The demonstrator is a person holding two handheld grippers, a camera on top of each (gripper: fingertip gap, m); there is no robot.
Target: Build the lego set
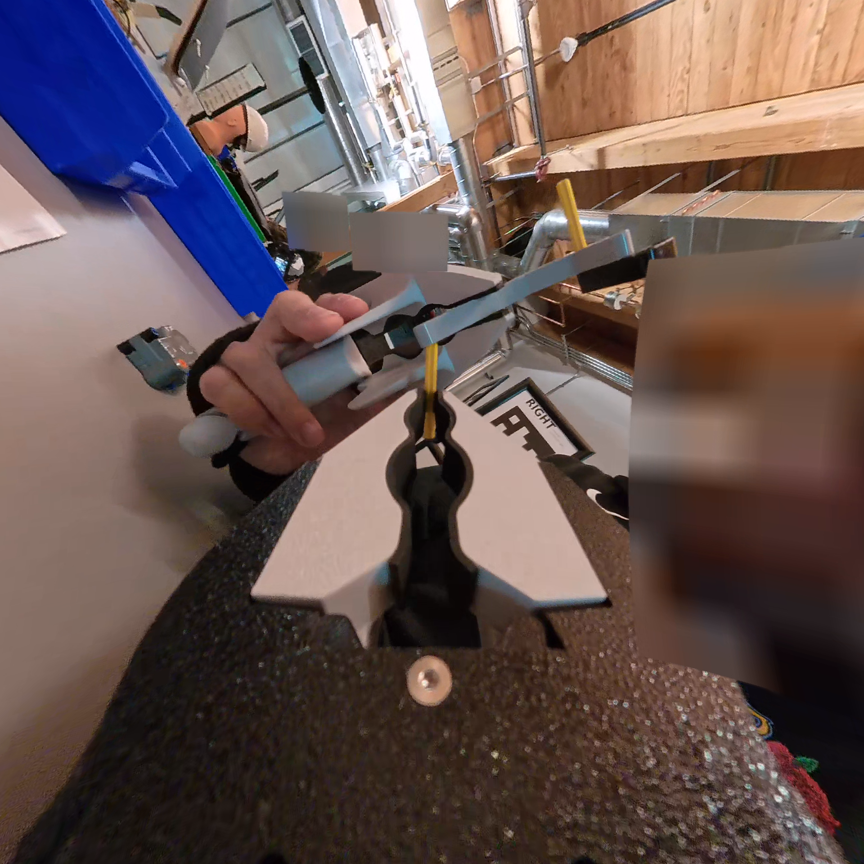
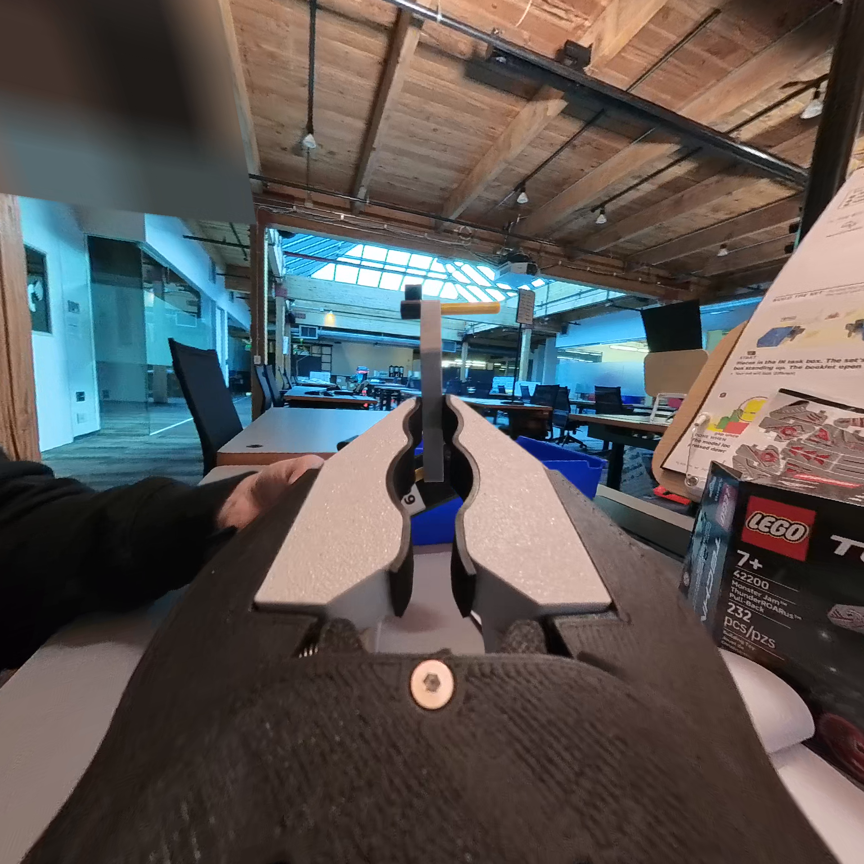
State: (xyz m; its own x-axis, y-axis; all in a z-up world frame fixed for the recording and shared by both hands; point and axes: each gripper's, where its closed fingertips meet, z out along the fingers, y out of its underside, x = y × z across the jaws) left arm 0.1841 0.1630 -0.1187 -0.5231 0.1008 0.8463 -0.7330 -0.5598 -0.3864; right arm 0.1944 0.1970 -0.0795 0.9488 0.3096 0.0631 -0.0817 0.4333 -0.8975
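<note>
My left gripper [image 1: 428, 402] is shut on a short yellow axle [image 1: 431, 374] that passes through the near end of a long grey beam [image 1: 514, 287]. In the left wrist view a hand [image 1: 266, 374] holds my right gripper [image 1: 411, 339], which is shut on that same end of the beam. The beam's far end carries a second yellow axle [image 1: 570, 215] and a black connector [image 1: 608, 276]. In the right wrist view my right gripper [image 2: 431, 404] holds the grey beam [image 2: 431, 364] upright, with the yellow axle [image 2: 470, 307] and black connector [image 2: 411, 304] at its top.
A blue bin [image 1: 117, 117] stands on the white table [image 1: 70, 421], and also shows in the right wrist view [image 2: 561, 463]. A small grey-blue assembly [image 1: 159, 355] lies on the table. The set's box [image 2: 771, 561] and an instruction sheet [image 2: 795, 327] stand at the right. A person [image 1: 234, 154] is behind the bin. Spacing between my two grippers at the tips: around 5 centimeters. The small grey-blue assembly [image 1: 159, 355] is about equally far from each gripper, around 20 centimeters.
</note>
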